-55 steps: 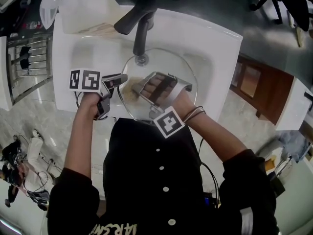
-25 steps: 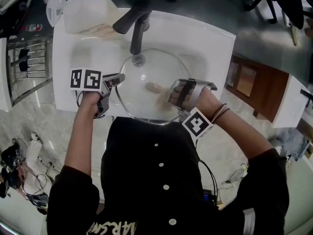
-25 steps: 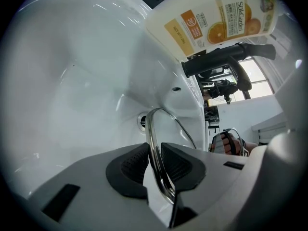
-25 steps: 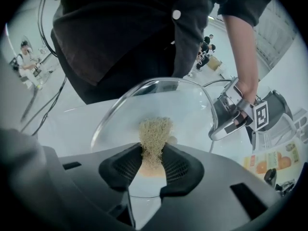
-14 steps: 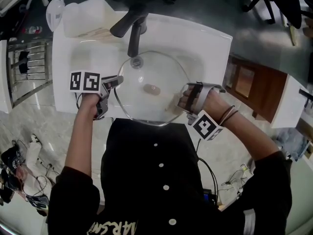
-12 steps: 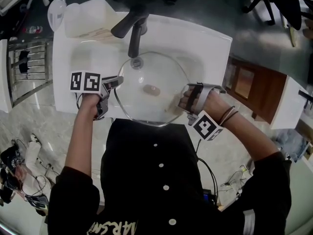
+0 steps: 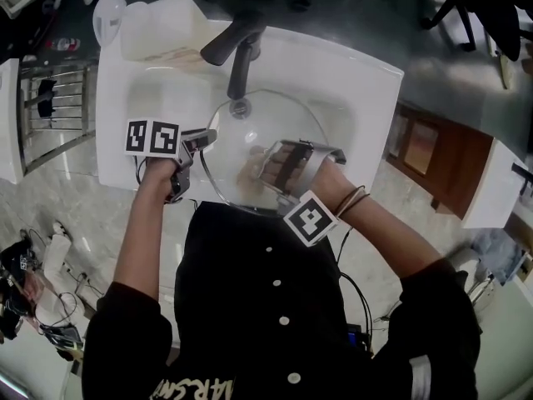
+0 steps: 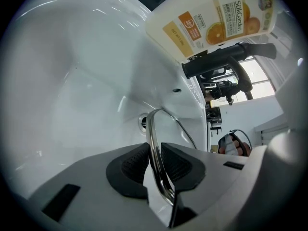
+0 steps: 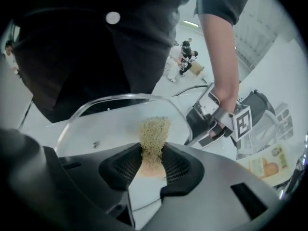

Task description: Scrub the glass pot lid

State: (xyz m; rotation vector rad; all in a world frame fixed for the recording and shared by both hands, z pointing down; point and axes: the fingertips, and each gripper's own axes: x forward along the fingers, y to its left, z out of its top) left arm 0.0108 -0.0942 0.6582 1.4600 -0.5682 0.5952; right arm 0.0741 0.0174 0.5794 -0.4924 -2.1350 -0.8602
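The glass pot lid [image 7: 287, 123] stands tilted in the white sink [image 7: 358, 82], its metal rim [image 8: 153, 129] running between the left jaws. My left gripper [image 7: 202, 139] is shut on that rim at the lid's left edge [image 8: 157, 163]. My right gripper [image 7: 252, 170] is shut on a tan scrub pad [image 9: 154, 134], which presses on the glass [image 9: 96, 124] near the lid's middle. Beyond the lid's far edge, the right gripper view shows the left gripper [image 9: 211, 121] in the person's hand.
A dark faucet [image 7: 237, 48] reaches over the basin behind the lid. A translucent jug with an orange label [image 7: 162, 23] [image 8: 216, 23] stands on the sink's back left corner. A wire rack [image 7: 50, 98] is at the left, a wooden cabinet [image 7: 425, 152] at the right.
My right gripper, with the scrub pad, has swept from the lid's right edge back to the left, to the middle of the glass. The left gripper keeps its hold on the rim.
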